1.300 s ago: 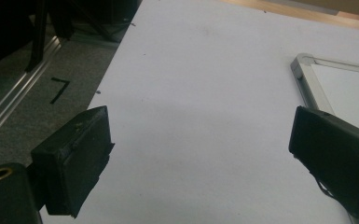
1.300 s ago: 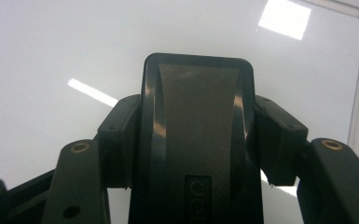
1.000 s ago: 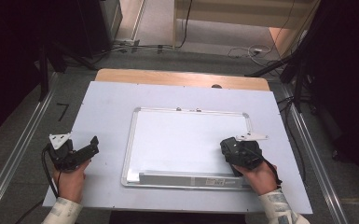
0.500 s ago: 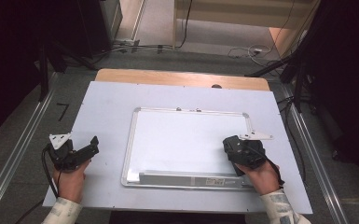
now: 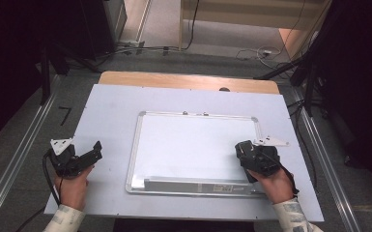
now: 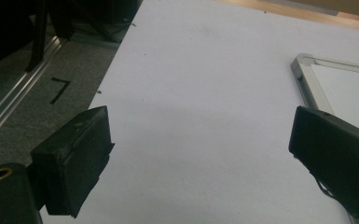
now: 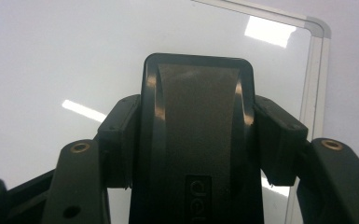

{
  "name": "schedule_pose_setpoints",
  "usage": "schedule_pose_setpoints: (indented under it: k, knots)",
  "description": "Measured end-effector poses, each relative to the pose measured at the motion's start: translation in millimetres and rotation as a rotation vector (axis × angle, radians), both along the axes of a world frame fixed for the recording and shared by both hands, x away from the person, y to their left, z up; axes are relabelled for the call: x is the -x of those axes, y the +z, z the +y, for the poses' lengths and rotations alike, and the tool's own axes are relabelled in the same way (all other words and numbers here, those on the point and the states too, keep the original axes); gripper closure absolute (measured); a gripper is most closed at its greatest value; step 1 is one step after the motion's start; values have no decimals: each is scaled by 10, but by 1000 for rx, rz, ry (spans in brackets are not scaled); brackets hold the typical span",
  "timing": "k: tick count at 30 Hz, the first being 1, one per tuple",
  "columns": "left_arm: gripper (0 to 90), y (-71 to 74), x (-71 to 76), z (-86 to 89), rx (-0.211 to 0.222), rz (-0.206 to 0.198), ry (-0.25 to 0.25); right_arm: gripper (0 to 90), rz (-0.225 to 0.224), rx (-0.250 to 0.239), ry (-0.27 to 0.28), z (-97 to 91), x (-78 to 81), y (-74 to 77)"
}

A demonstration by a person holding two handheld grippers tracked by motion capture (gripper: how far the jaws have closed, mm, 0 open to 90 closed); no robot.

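Over whiteboard [image 5: 193,145]: right gripper [image 7: 198,135] fingers pinching black eraser [image 7: 198,121], long axis along fingers; left gripper [image 6: 200,154] fingers spread.

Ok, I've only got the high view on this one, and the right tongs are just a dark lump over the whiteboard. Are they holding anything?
Observer: Yes. In the right gripper view the right tongs are shut on a black eraser, with one pad against each of its long sides.
Operator: Any marking on it?
Observer: Pale letters near its lower end. I can read "del"; the rest is cut off by the frame.
Operator: And the left tongs?
Observer: In the left gripper view the left tongs stand wide open, with nothing between them but the white table sheet.
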State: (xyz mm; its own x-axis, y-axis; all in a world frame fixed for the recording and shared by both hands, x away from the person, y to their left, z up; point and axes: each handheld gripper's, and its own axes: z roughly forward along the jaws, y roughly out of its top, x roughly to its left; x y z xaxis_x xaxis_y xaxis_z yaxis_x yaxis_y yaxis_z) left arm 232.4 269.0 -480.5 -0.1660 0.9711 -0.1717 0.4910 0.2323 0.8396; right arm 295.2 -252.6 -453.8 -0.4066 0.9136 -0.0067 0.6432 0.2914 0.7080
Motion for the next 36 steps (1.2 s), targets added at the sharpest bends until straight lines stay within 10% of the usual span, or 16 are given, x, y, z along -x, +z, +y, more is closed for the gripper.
schedule_pose_setpoints:
  k: [36]
  knots:
    - [65, 8, 10, 4, 2, -5, -3, 380, 45, 33, -141, -155, 89, -155]
